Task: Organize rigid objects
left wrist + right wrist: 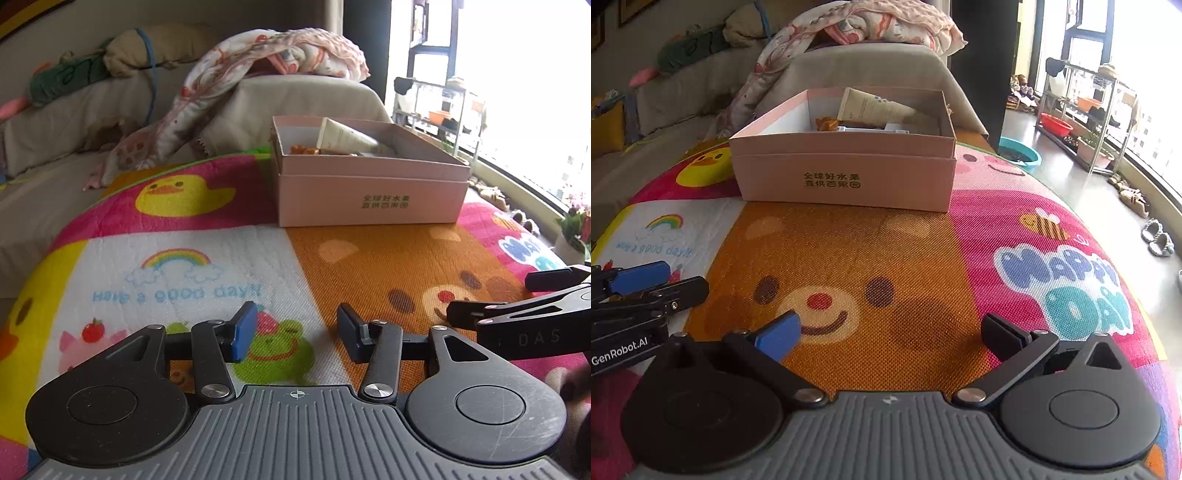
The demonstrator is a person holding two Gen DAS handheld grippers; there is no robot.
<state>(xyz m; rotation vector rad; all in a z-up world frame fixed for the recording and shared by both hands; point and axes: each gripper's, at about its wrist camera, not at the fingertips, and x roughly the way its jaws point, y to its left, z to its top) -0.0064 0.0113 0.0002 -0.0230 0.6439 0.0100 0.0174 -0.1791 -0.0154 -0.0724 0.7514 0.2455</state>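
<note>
Pink box [846,177] sits at upper centre of your right view, a tube [875,109] and small items already inside.
Your left gripper [297,338] and right gripper [890,338] both gape empty over the mat [849,258], side by side; swing either carelessly and they could knock together.

My left wrist camera sits low over the cartoon play mat [369,258], looking forward and downward along my left gripper [297,334] toward the pink box [369,192] — further off, right of centre. My right wrist camera looks the same way past my right gripper [892,334], nearer the box. Both share mat, box and sofa [868,70] — each catches the other gripper at its edge.
</note>
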